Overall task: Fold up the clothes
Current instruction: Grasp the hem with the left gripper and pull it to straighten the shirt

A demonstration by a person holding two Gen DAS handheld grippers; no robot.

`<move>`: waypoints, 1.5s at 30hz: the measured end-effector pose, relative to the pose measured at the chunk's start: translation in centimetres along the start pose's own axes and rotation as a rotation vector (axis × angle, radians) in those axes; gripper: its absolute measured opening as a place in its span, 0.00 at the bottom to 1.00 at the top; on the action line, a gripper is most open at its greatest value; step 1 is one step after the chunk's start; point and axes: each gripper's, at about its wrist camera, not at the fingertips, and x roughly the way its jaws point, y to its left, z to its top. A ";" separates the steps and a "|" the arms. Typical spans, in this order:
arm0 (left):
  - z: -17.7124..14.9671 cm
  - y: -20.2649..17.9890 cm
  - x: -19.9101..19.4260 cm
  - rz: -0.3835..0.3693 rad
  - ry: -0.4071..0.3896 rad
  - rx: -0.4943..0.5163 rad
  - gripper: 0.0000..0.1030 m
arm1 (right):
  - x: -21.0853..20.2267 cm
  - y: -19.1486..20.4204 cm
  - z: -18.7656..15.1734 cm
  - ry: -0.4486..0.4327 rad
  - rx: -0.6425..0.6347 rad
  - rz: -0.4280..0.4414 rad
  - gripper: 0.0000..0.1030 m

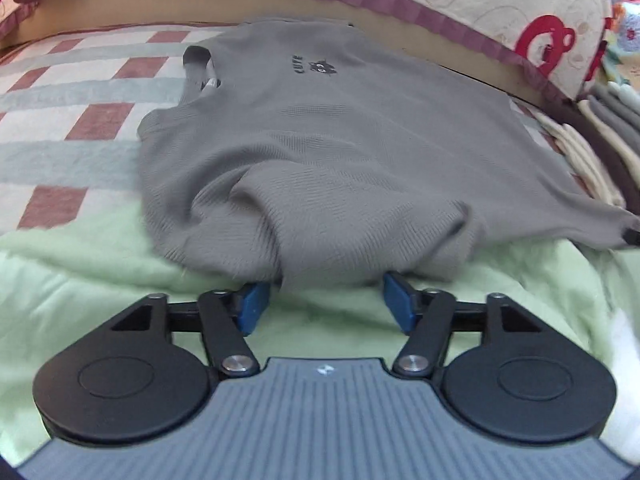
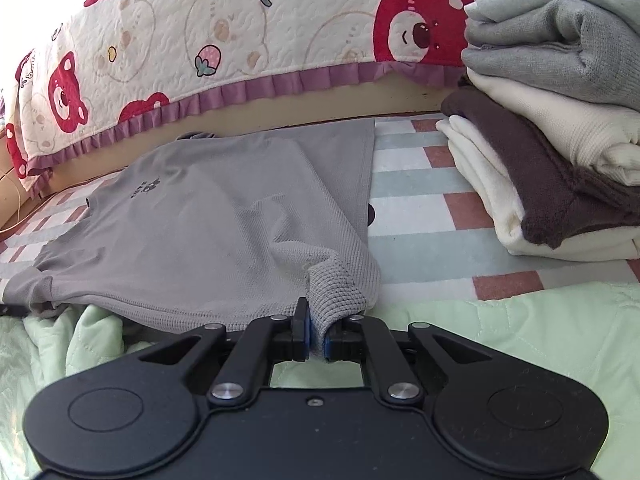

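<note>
Left wrist view: your left gripper (image 1: 326,300) stands with its jaws apart at the near hem of the gray sweater (image 1: 320,140), a hanging fold of cloth between the blue pads (image 1: 252,304) but not pinched. The sweater lies face up on the checked bedspread (image 1: 80,92), its collar away from you, its near edge spilling onto the green blanket (image 1: 100,264). Spreading looks done on this side; the first fold has yet to start.

Right wrist view: your right gripper (image 2: 317,338) is clamped nearly closed on the ribbed cuff (image 2: 336,288) at the sweater's right corner. A stack of folded clothes (image 2: 552,128) sits to the right of the sweater, apart from it, and the bear-print cover (image 2: 240,28) hangs behind it. Your next move likely calls for a fresh grip with the left, so that both hands can carry a side across. The bunched near hem would crease the fold; the stack limits room on the right.
</note>
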 end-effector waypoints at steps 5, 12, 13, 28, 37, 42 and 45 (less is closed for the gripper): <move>2.6 -1.4 2.4 0.092 0.007 0.066 0.13 | 1.2 -1.4 0.9 0.044 0.015 0.080 0.09; 10.0 -0.9 0.7 0.059 -0.028 -0.045 0.12 | 3.9 -8.8 3.6 0.081 0.420 0.322 0.15; 10.2 -1.0 1.1 0.062 -0.022 -0.050 0.12 | 4.2 -9.7 3.7 0.076 0.483 0.342 0.15; 11.1 0.8 -9.2 -0.033 -0.052 -0.142 0.09 | -6.6 -5.9 7.1 -0.193 0.091 0.396 0.04; 2.7 2.2 -9.0 0.007 0.136 -0.169 0.10 | -1.7 -2.7 0.1 0.175 -0.258 0.142 0.03; 0.4 2.7 -7.0 0.067 0.174 -0.187 0.10 | -1.8 -2.2 -0.6 0.168 -0.255 0.132 0.03; 1.6 2.5 -7.6 0.064 0.136 -0.164 0.10 | -4.5 -2.5 0.5 0.096 -0.242 0.132 0.03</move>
